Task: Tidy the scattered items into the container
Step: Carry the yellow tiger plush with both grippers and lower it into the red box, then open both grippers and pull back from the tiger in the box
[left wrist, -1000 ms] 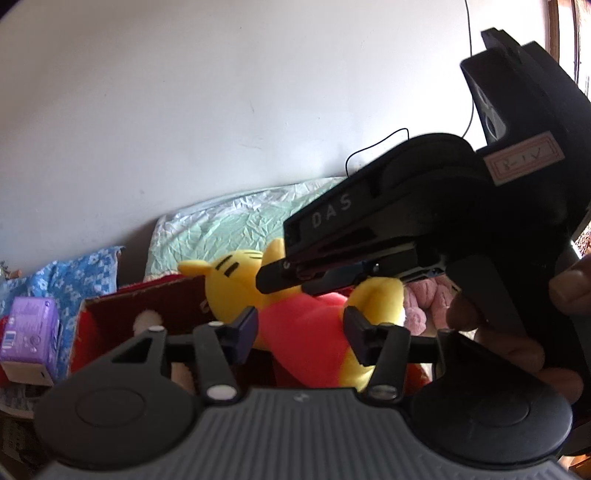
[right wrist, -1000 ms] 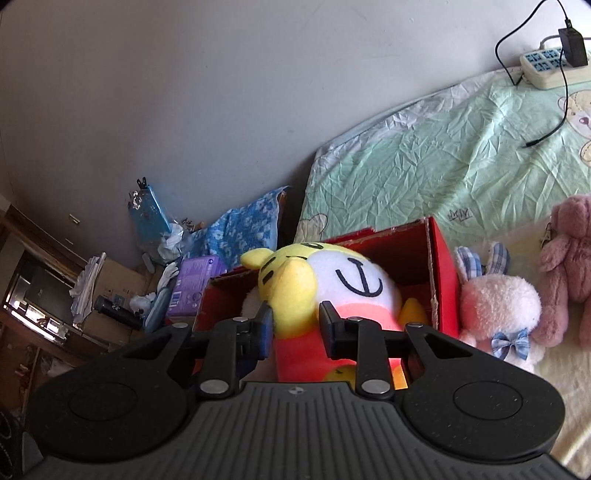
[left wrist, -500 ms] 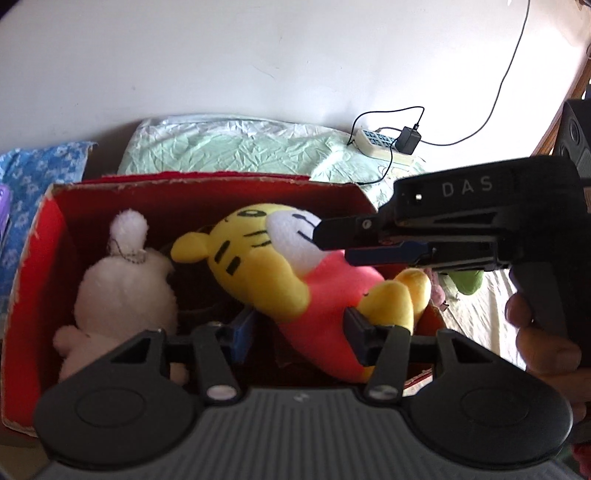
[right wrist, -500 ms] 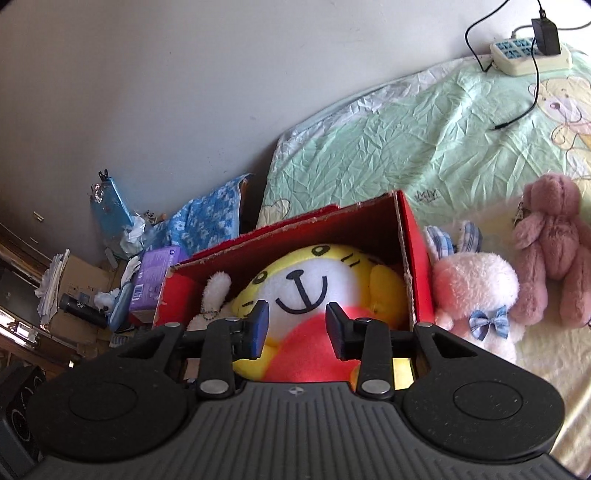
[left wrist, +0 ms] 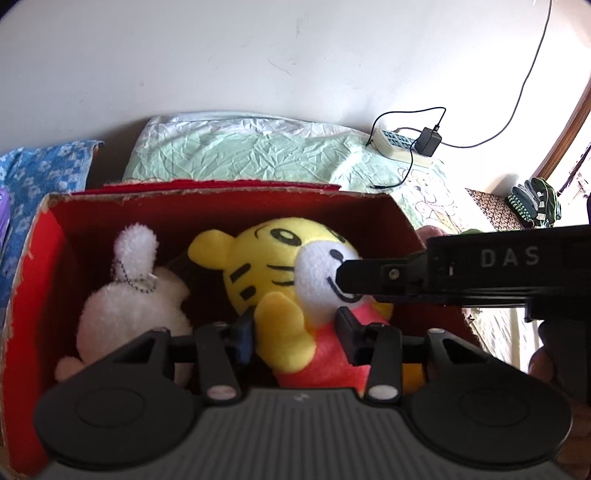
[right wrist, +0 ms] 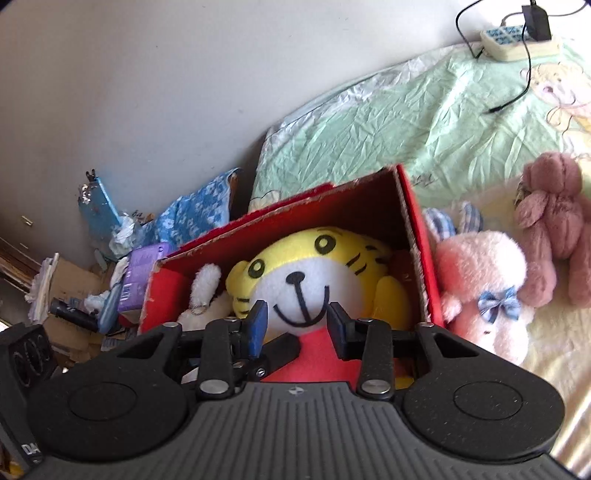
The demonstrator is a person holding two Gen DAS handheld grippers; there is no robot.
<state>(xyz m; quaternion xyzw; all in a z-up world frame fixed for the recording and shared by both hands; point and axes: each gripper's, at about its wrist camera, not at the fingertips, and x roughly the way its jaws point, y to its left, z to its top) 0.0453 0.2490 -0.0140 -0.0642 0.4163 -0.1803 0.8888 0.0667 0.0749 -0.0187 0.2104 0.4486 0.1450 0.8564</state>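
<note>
We find ourselves in a lived-in bedroom at home. A bed with a crumpled green sheet (right wrist: 424,122) sits against a plain wall, and a power strip (right wrist: 517,35) with a charger plugged in lies on it. Plush toys (right wrist: 480,280) rest on the bedding, and a blue floral cloth (right wrist: 199,214), cardboard and loose clutter (right wrist: 74,288) crowd the corner beside the bed.

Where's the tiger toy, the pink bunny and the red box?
tiger toy (right wrist: 295,284), right wrist view, on its white muzzle.
pink bunny (right wrist: 480,266), right wrist view, on its fluffy head.
red box (left wrist: 40,258), left wrist view, on its left inner wall.
</note>
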